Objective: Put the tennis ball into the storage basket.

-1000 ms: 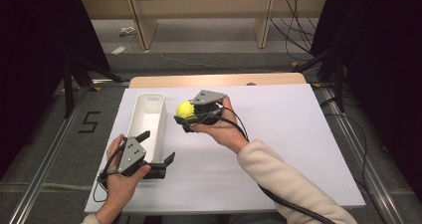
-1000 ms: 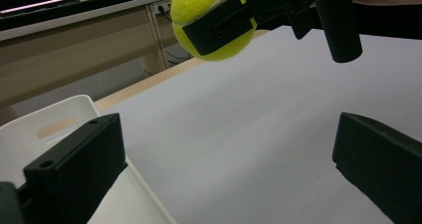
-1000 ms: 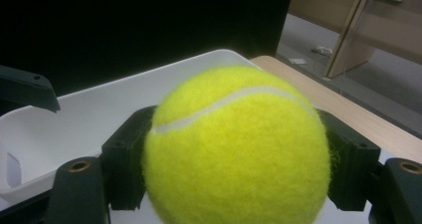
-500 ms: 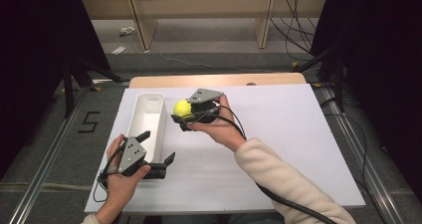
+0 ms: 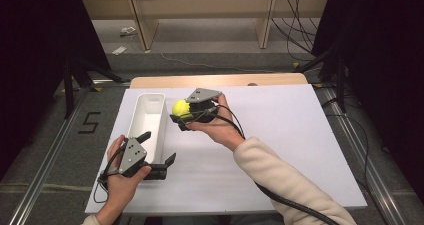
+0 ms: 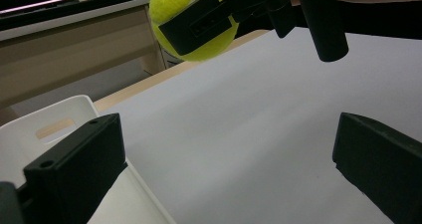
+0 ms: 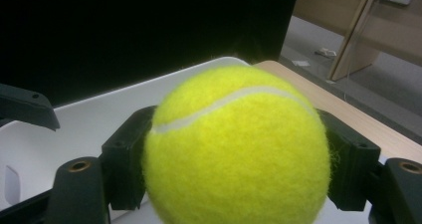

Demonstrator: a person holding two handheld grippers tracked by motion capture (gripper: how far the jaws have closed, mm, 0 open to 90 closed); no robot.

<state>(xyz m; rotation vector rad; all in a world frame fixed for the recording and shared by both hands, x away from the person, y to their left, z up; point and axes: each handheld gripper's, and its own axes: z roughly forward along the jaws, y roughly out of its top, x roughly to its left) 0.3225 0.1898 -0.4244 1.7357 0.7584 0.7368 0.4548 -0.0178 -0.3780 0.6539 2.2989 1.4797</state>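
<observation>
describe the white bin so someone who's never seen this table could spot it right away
Start from the white table top and look to its left side. There a long, narrow white bin lies lengthwise, running away from the person, its near end beside the left gripper. It is the one open container there, apart from the tennis ball clamped in the right gripper.

A black "5" on the floor left of the table

We log: bin on the left part of the board; ball just right of the bin, above the board; left gripper at the bin's near end, well before the ball.
</observation>
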